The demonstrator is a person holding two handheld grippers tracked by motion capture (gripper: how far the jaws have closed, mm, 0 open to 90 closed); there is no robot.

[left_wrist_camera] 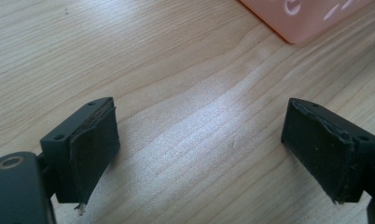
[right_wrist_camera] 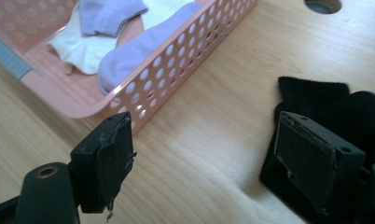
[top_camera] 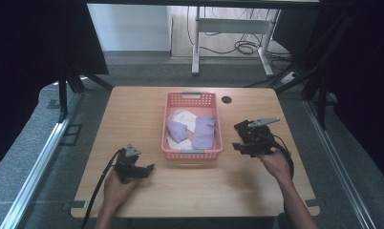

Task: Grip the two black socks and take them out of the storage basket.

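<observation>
Just beside my right tool (right_wrist_camera: 202, 154), black socks (right_wrist_camera: 332, 105) are lying on the worktop (top_camera: 133, 109), under its right jaw. Both my tools are gaping wide, gripping nothing; my left tool (left_wrist_camera: 199, 149) is hovering near the pink basket (top_camera: 192, 154) holding purple socks (top_camera: 203, 132).

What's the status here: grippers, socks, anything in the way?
Left gripper open, over bare table. Right gripper open beside black sock. Purple and white socks in basket. Nothing blocking.
</observation>
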